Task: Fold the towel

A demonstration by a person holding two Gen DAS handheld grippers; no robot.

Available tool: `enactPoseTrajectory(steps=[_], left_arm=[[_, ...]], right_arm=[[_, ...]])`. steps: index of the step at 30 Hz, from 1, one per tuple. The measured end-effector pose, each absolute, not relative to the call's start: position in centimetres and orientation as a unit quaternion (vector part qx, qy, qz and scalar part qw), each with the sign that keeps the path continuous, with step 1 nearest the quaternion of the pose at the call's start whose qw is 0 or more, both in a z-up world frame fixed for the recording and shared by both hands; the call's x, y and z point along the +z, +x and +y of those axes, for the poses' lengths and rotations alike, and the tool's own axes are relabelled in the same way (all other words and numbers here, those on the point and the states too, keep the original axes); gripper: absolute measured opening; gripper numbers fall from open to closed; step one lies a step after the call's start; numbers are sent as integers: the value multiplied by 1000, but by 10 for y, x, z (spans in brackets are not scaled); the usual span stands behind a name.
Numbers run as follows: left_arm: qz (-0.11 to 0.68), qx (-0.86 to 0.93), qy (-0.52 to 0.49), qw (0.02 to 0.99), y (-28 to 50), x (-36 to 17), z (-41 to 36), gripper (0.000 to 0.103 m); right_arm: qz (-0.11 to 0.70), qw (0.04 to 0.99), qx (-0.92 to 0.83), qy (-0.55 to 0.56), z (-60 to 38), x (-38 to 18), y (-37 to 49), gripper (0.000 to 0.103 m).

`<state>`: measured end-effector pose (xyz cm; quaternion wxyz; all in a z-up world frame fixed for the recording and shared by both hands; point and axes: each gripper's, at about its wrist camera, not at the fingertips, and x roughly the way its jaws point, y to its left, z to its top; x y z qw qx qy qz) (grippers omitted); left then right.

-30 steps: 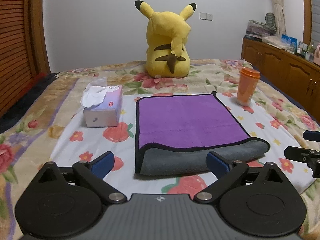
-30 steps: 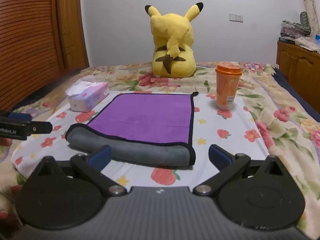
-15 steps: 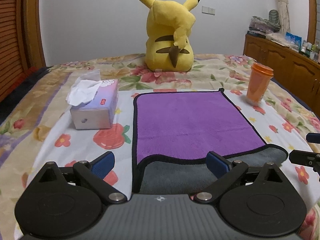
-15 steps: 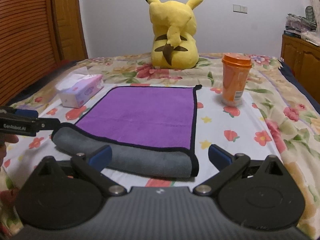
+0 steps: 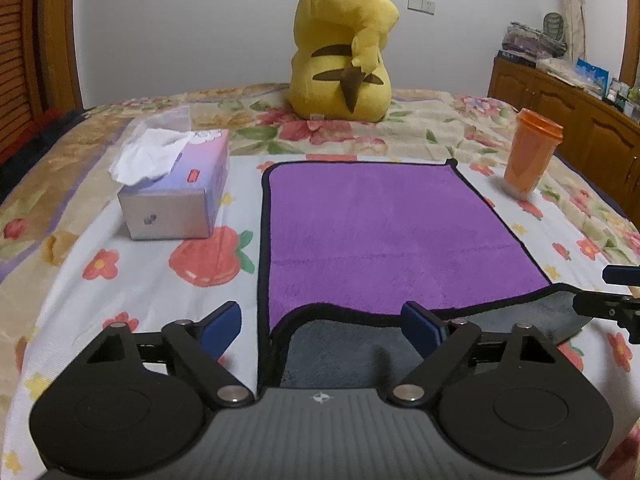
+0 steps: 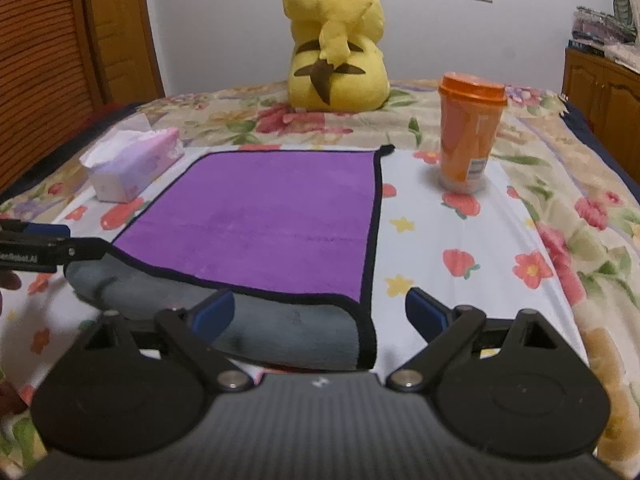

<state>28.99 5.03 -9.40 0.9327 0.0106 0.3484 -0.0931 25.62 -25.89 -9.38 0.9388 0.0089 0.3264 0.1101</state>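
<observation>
The purple towel (image 5: 384,236) lies flat mid-bed (image 5: 120,280), long axis running toward the far edge, grey underside rolled up nearest. Left gripper (image 5: 320,320) and right gripper (image 6: 316,312) are both released, straddling its near corners.

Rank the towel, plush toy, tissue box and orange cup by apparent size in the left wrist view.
1. towel
2. plush toy, though it sits farthest back, so its true size may be greater
3. tissue box
4. orange cup

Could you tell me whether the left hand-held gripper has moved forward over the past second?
Yes. The left hand-held gripper has advanced toward the towel: its near gray fold now lies between the open fingers, and the tissue box looms larger.
</observation>
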Motion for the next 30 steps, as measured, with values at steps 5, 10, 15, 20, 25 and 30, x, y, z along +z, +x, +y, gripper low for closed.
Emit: enactPoseTrajectory(steps=[5,10,15,20,25,30], left_arm=[[355,-96,-1,930,293,-100,58,79],[364,-105,-3,925,293,-103,61,65],[377,-115,-2,919,292,-106,63,54],[384,-114,-3,916,291,-108,67,48],[386,-115,-12,915,291,-107,70,45],[388,-118,-13,914,290,-109,70,45]], right_arm=[[345,932,112,8,-263,-100,265,88],[365,924,113,16,-266,-104,273,84],[384,916,116,20,-268,-105,281,80],[411,901,137,30,-272,-107,287,70],[427,892,145,30,-275,-109,289,67],[439,885,155,30,-275,-106,290,57]])
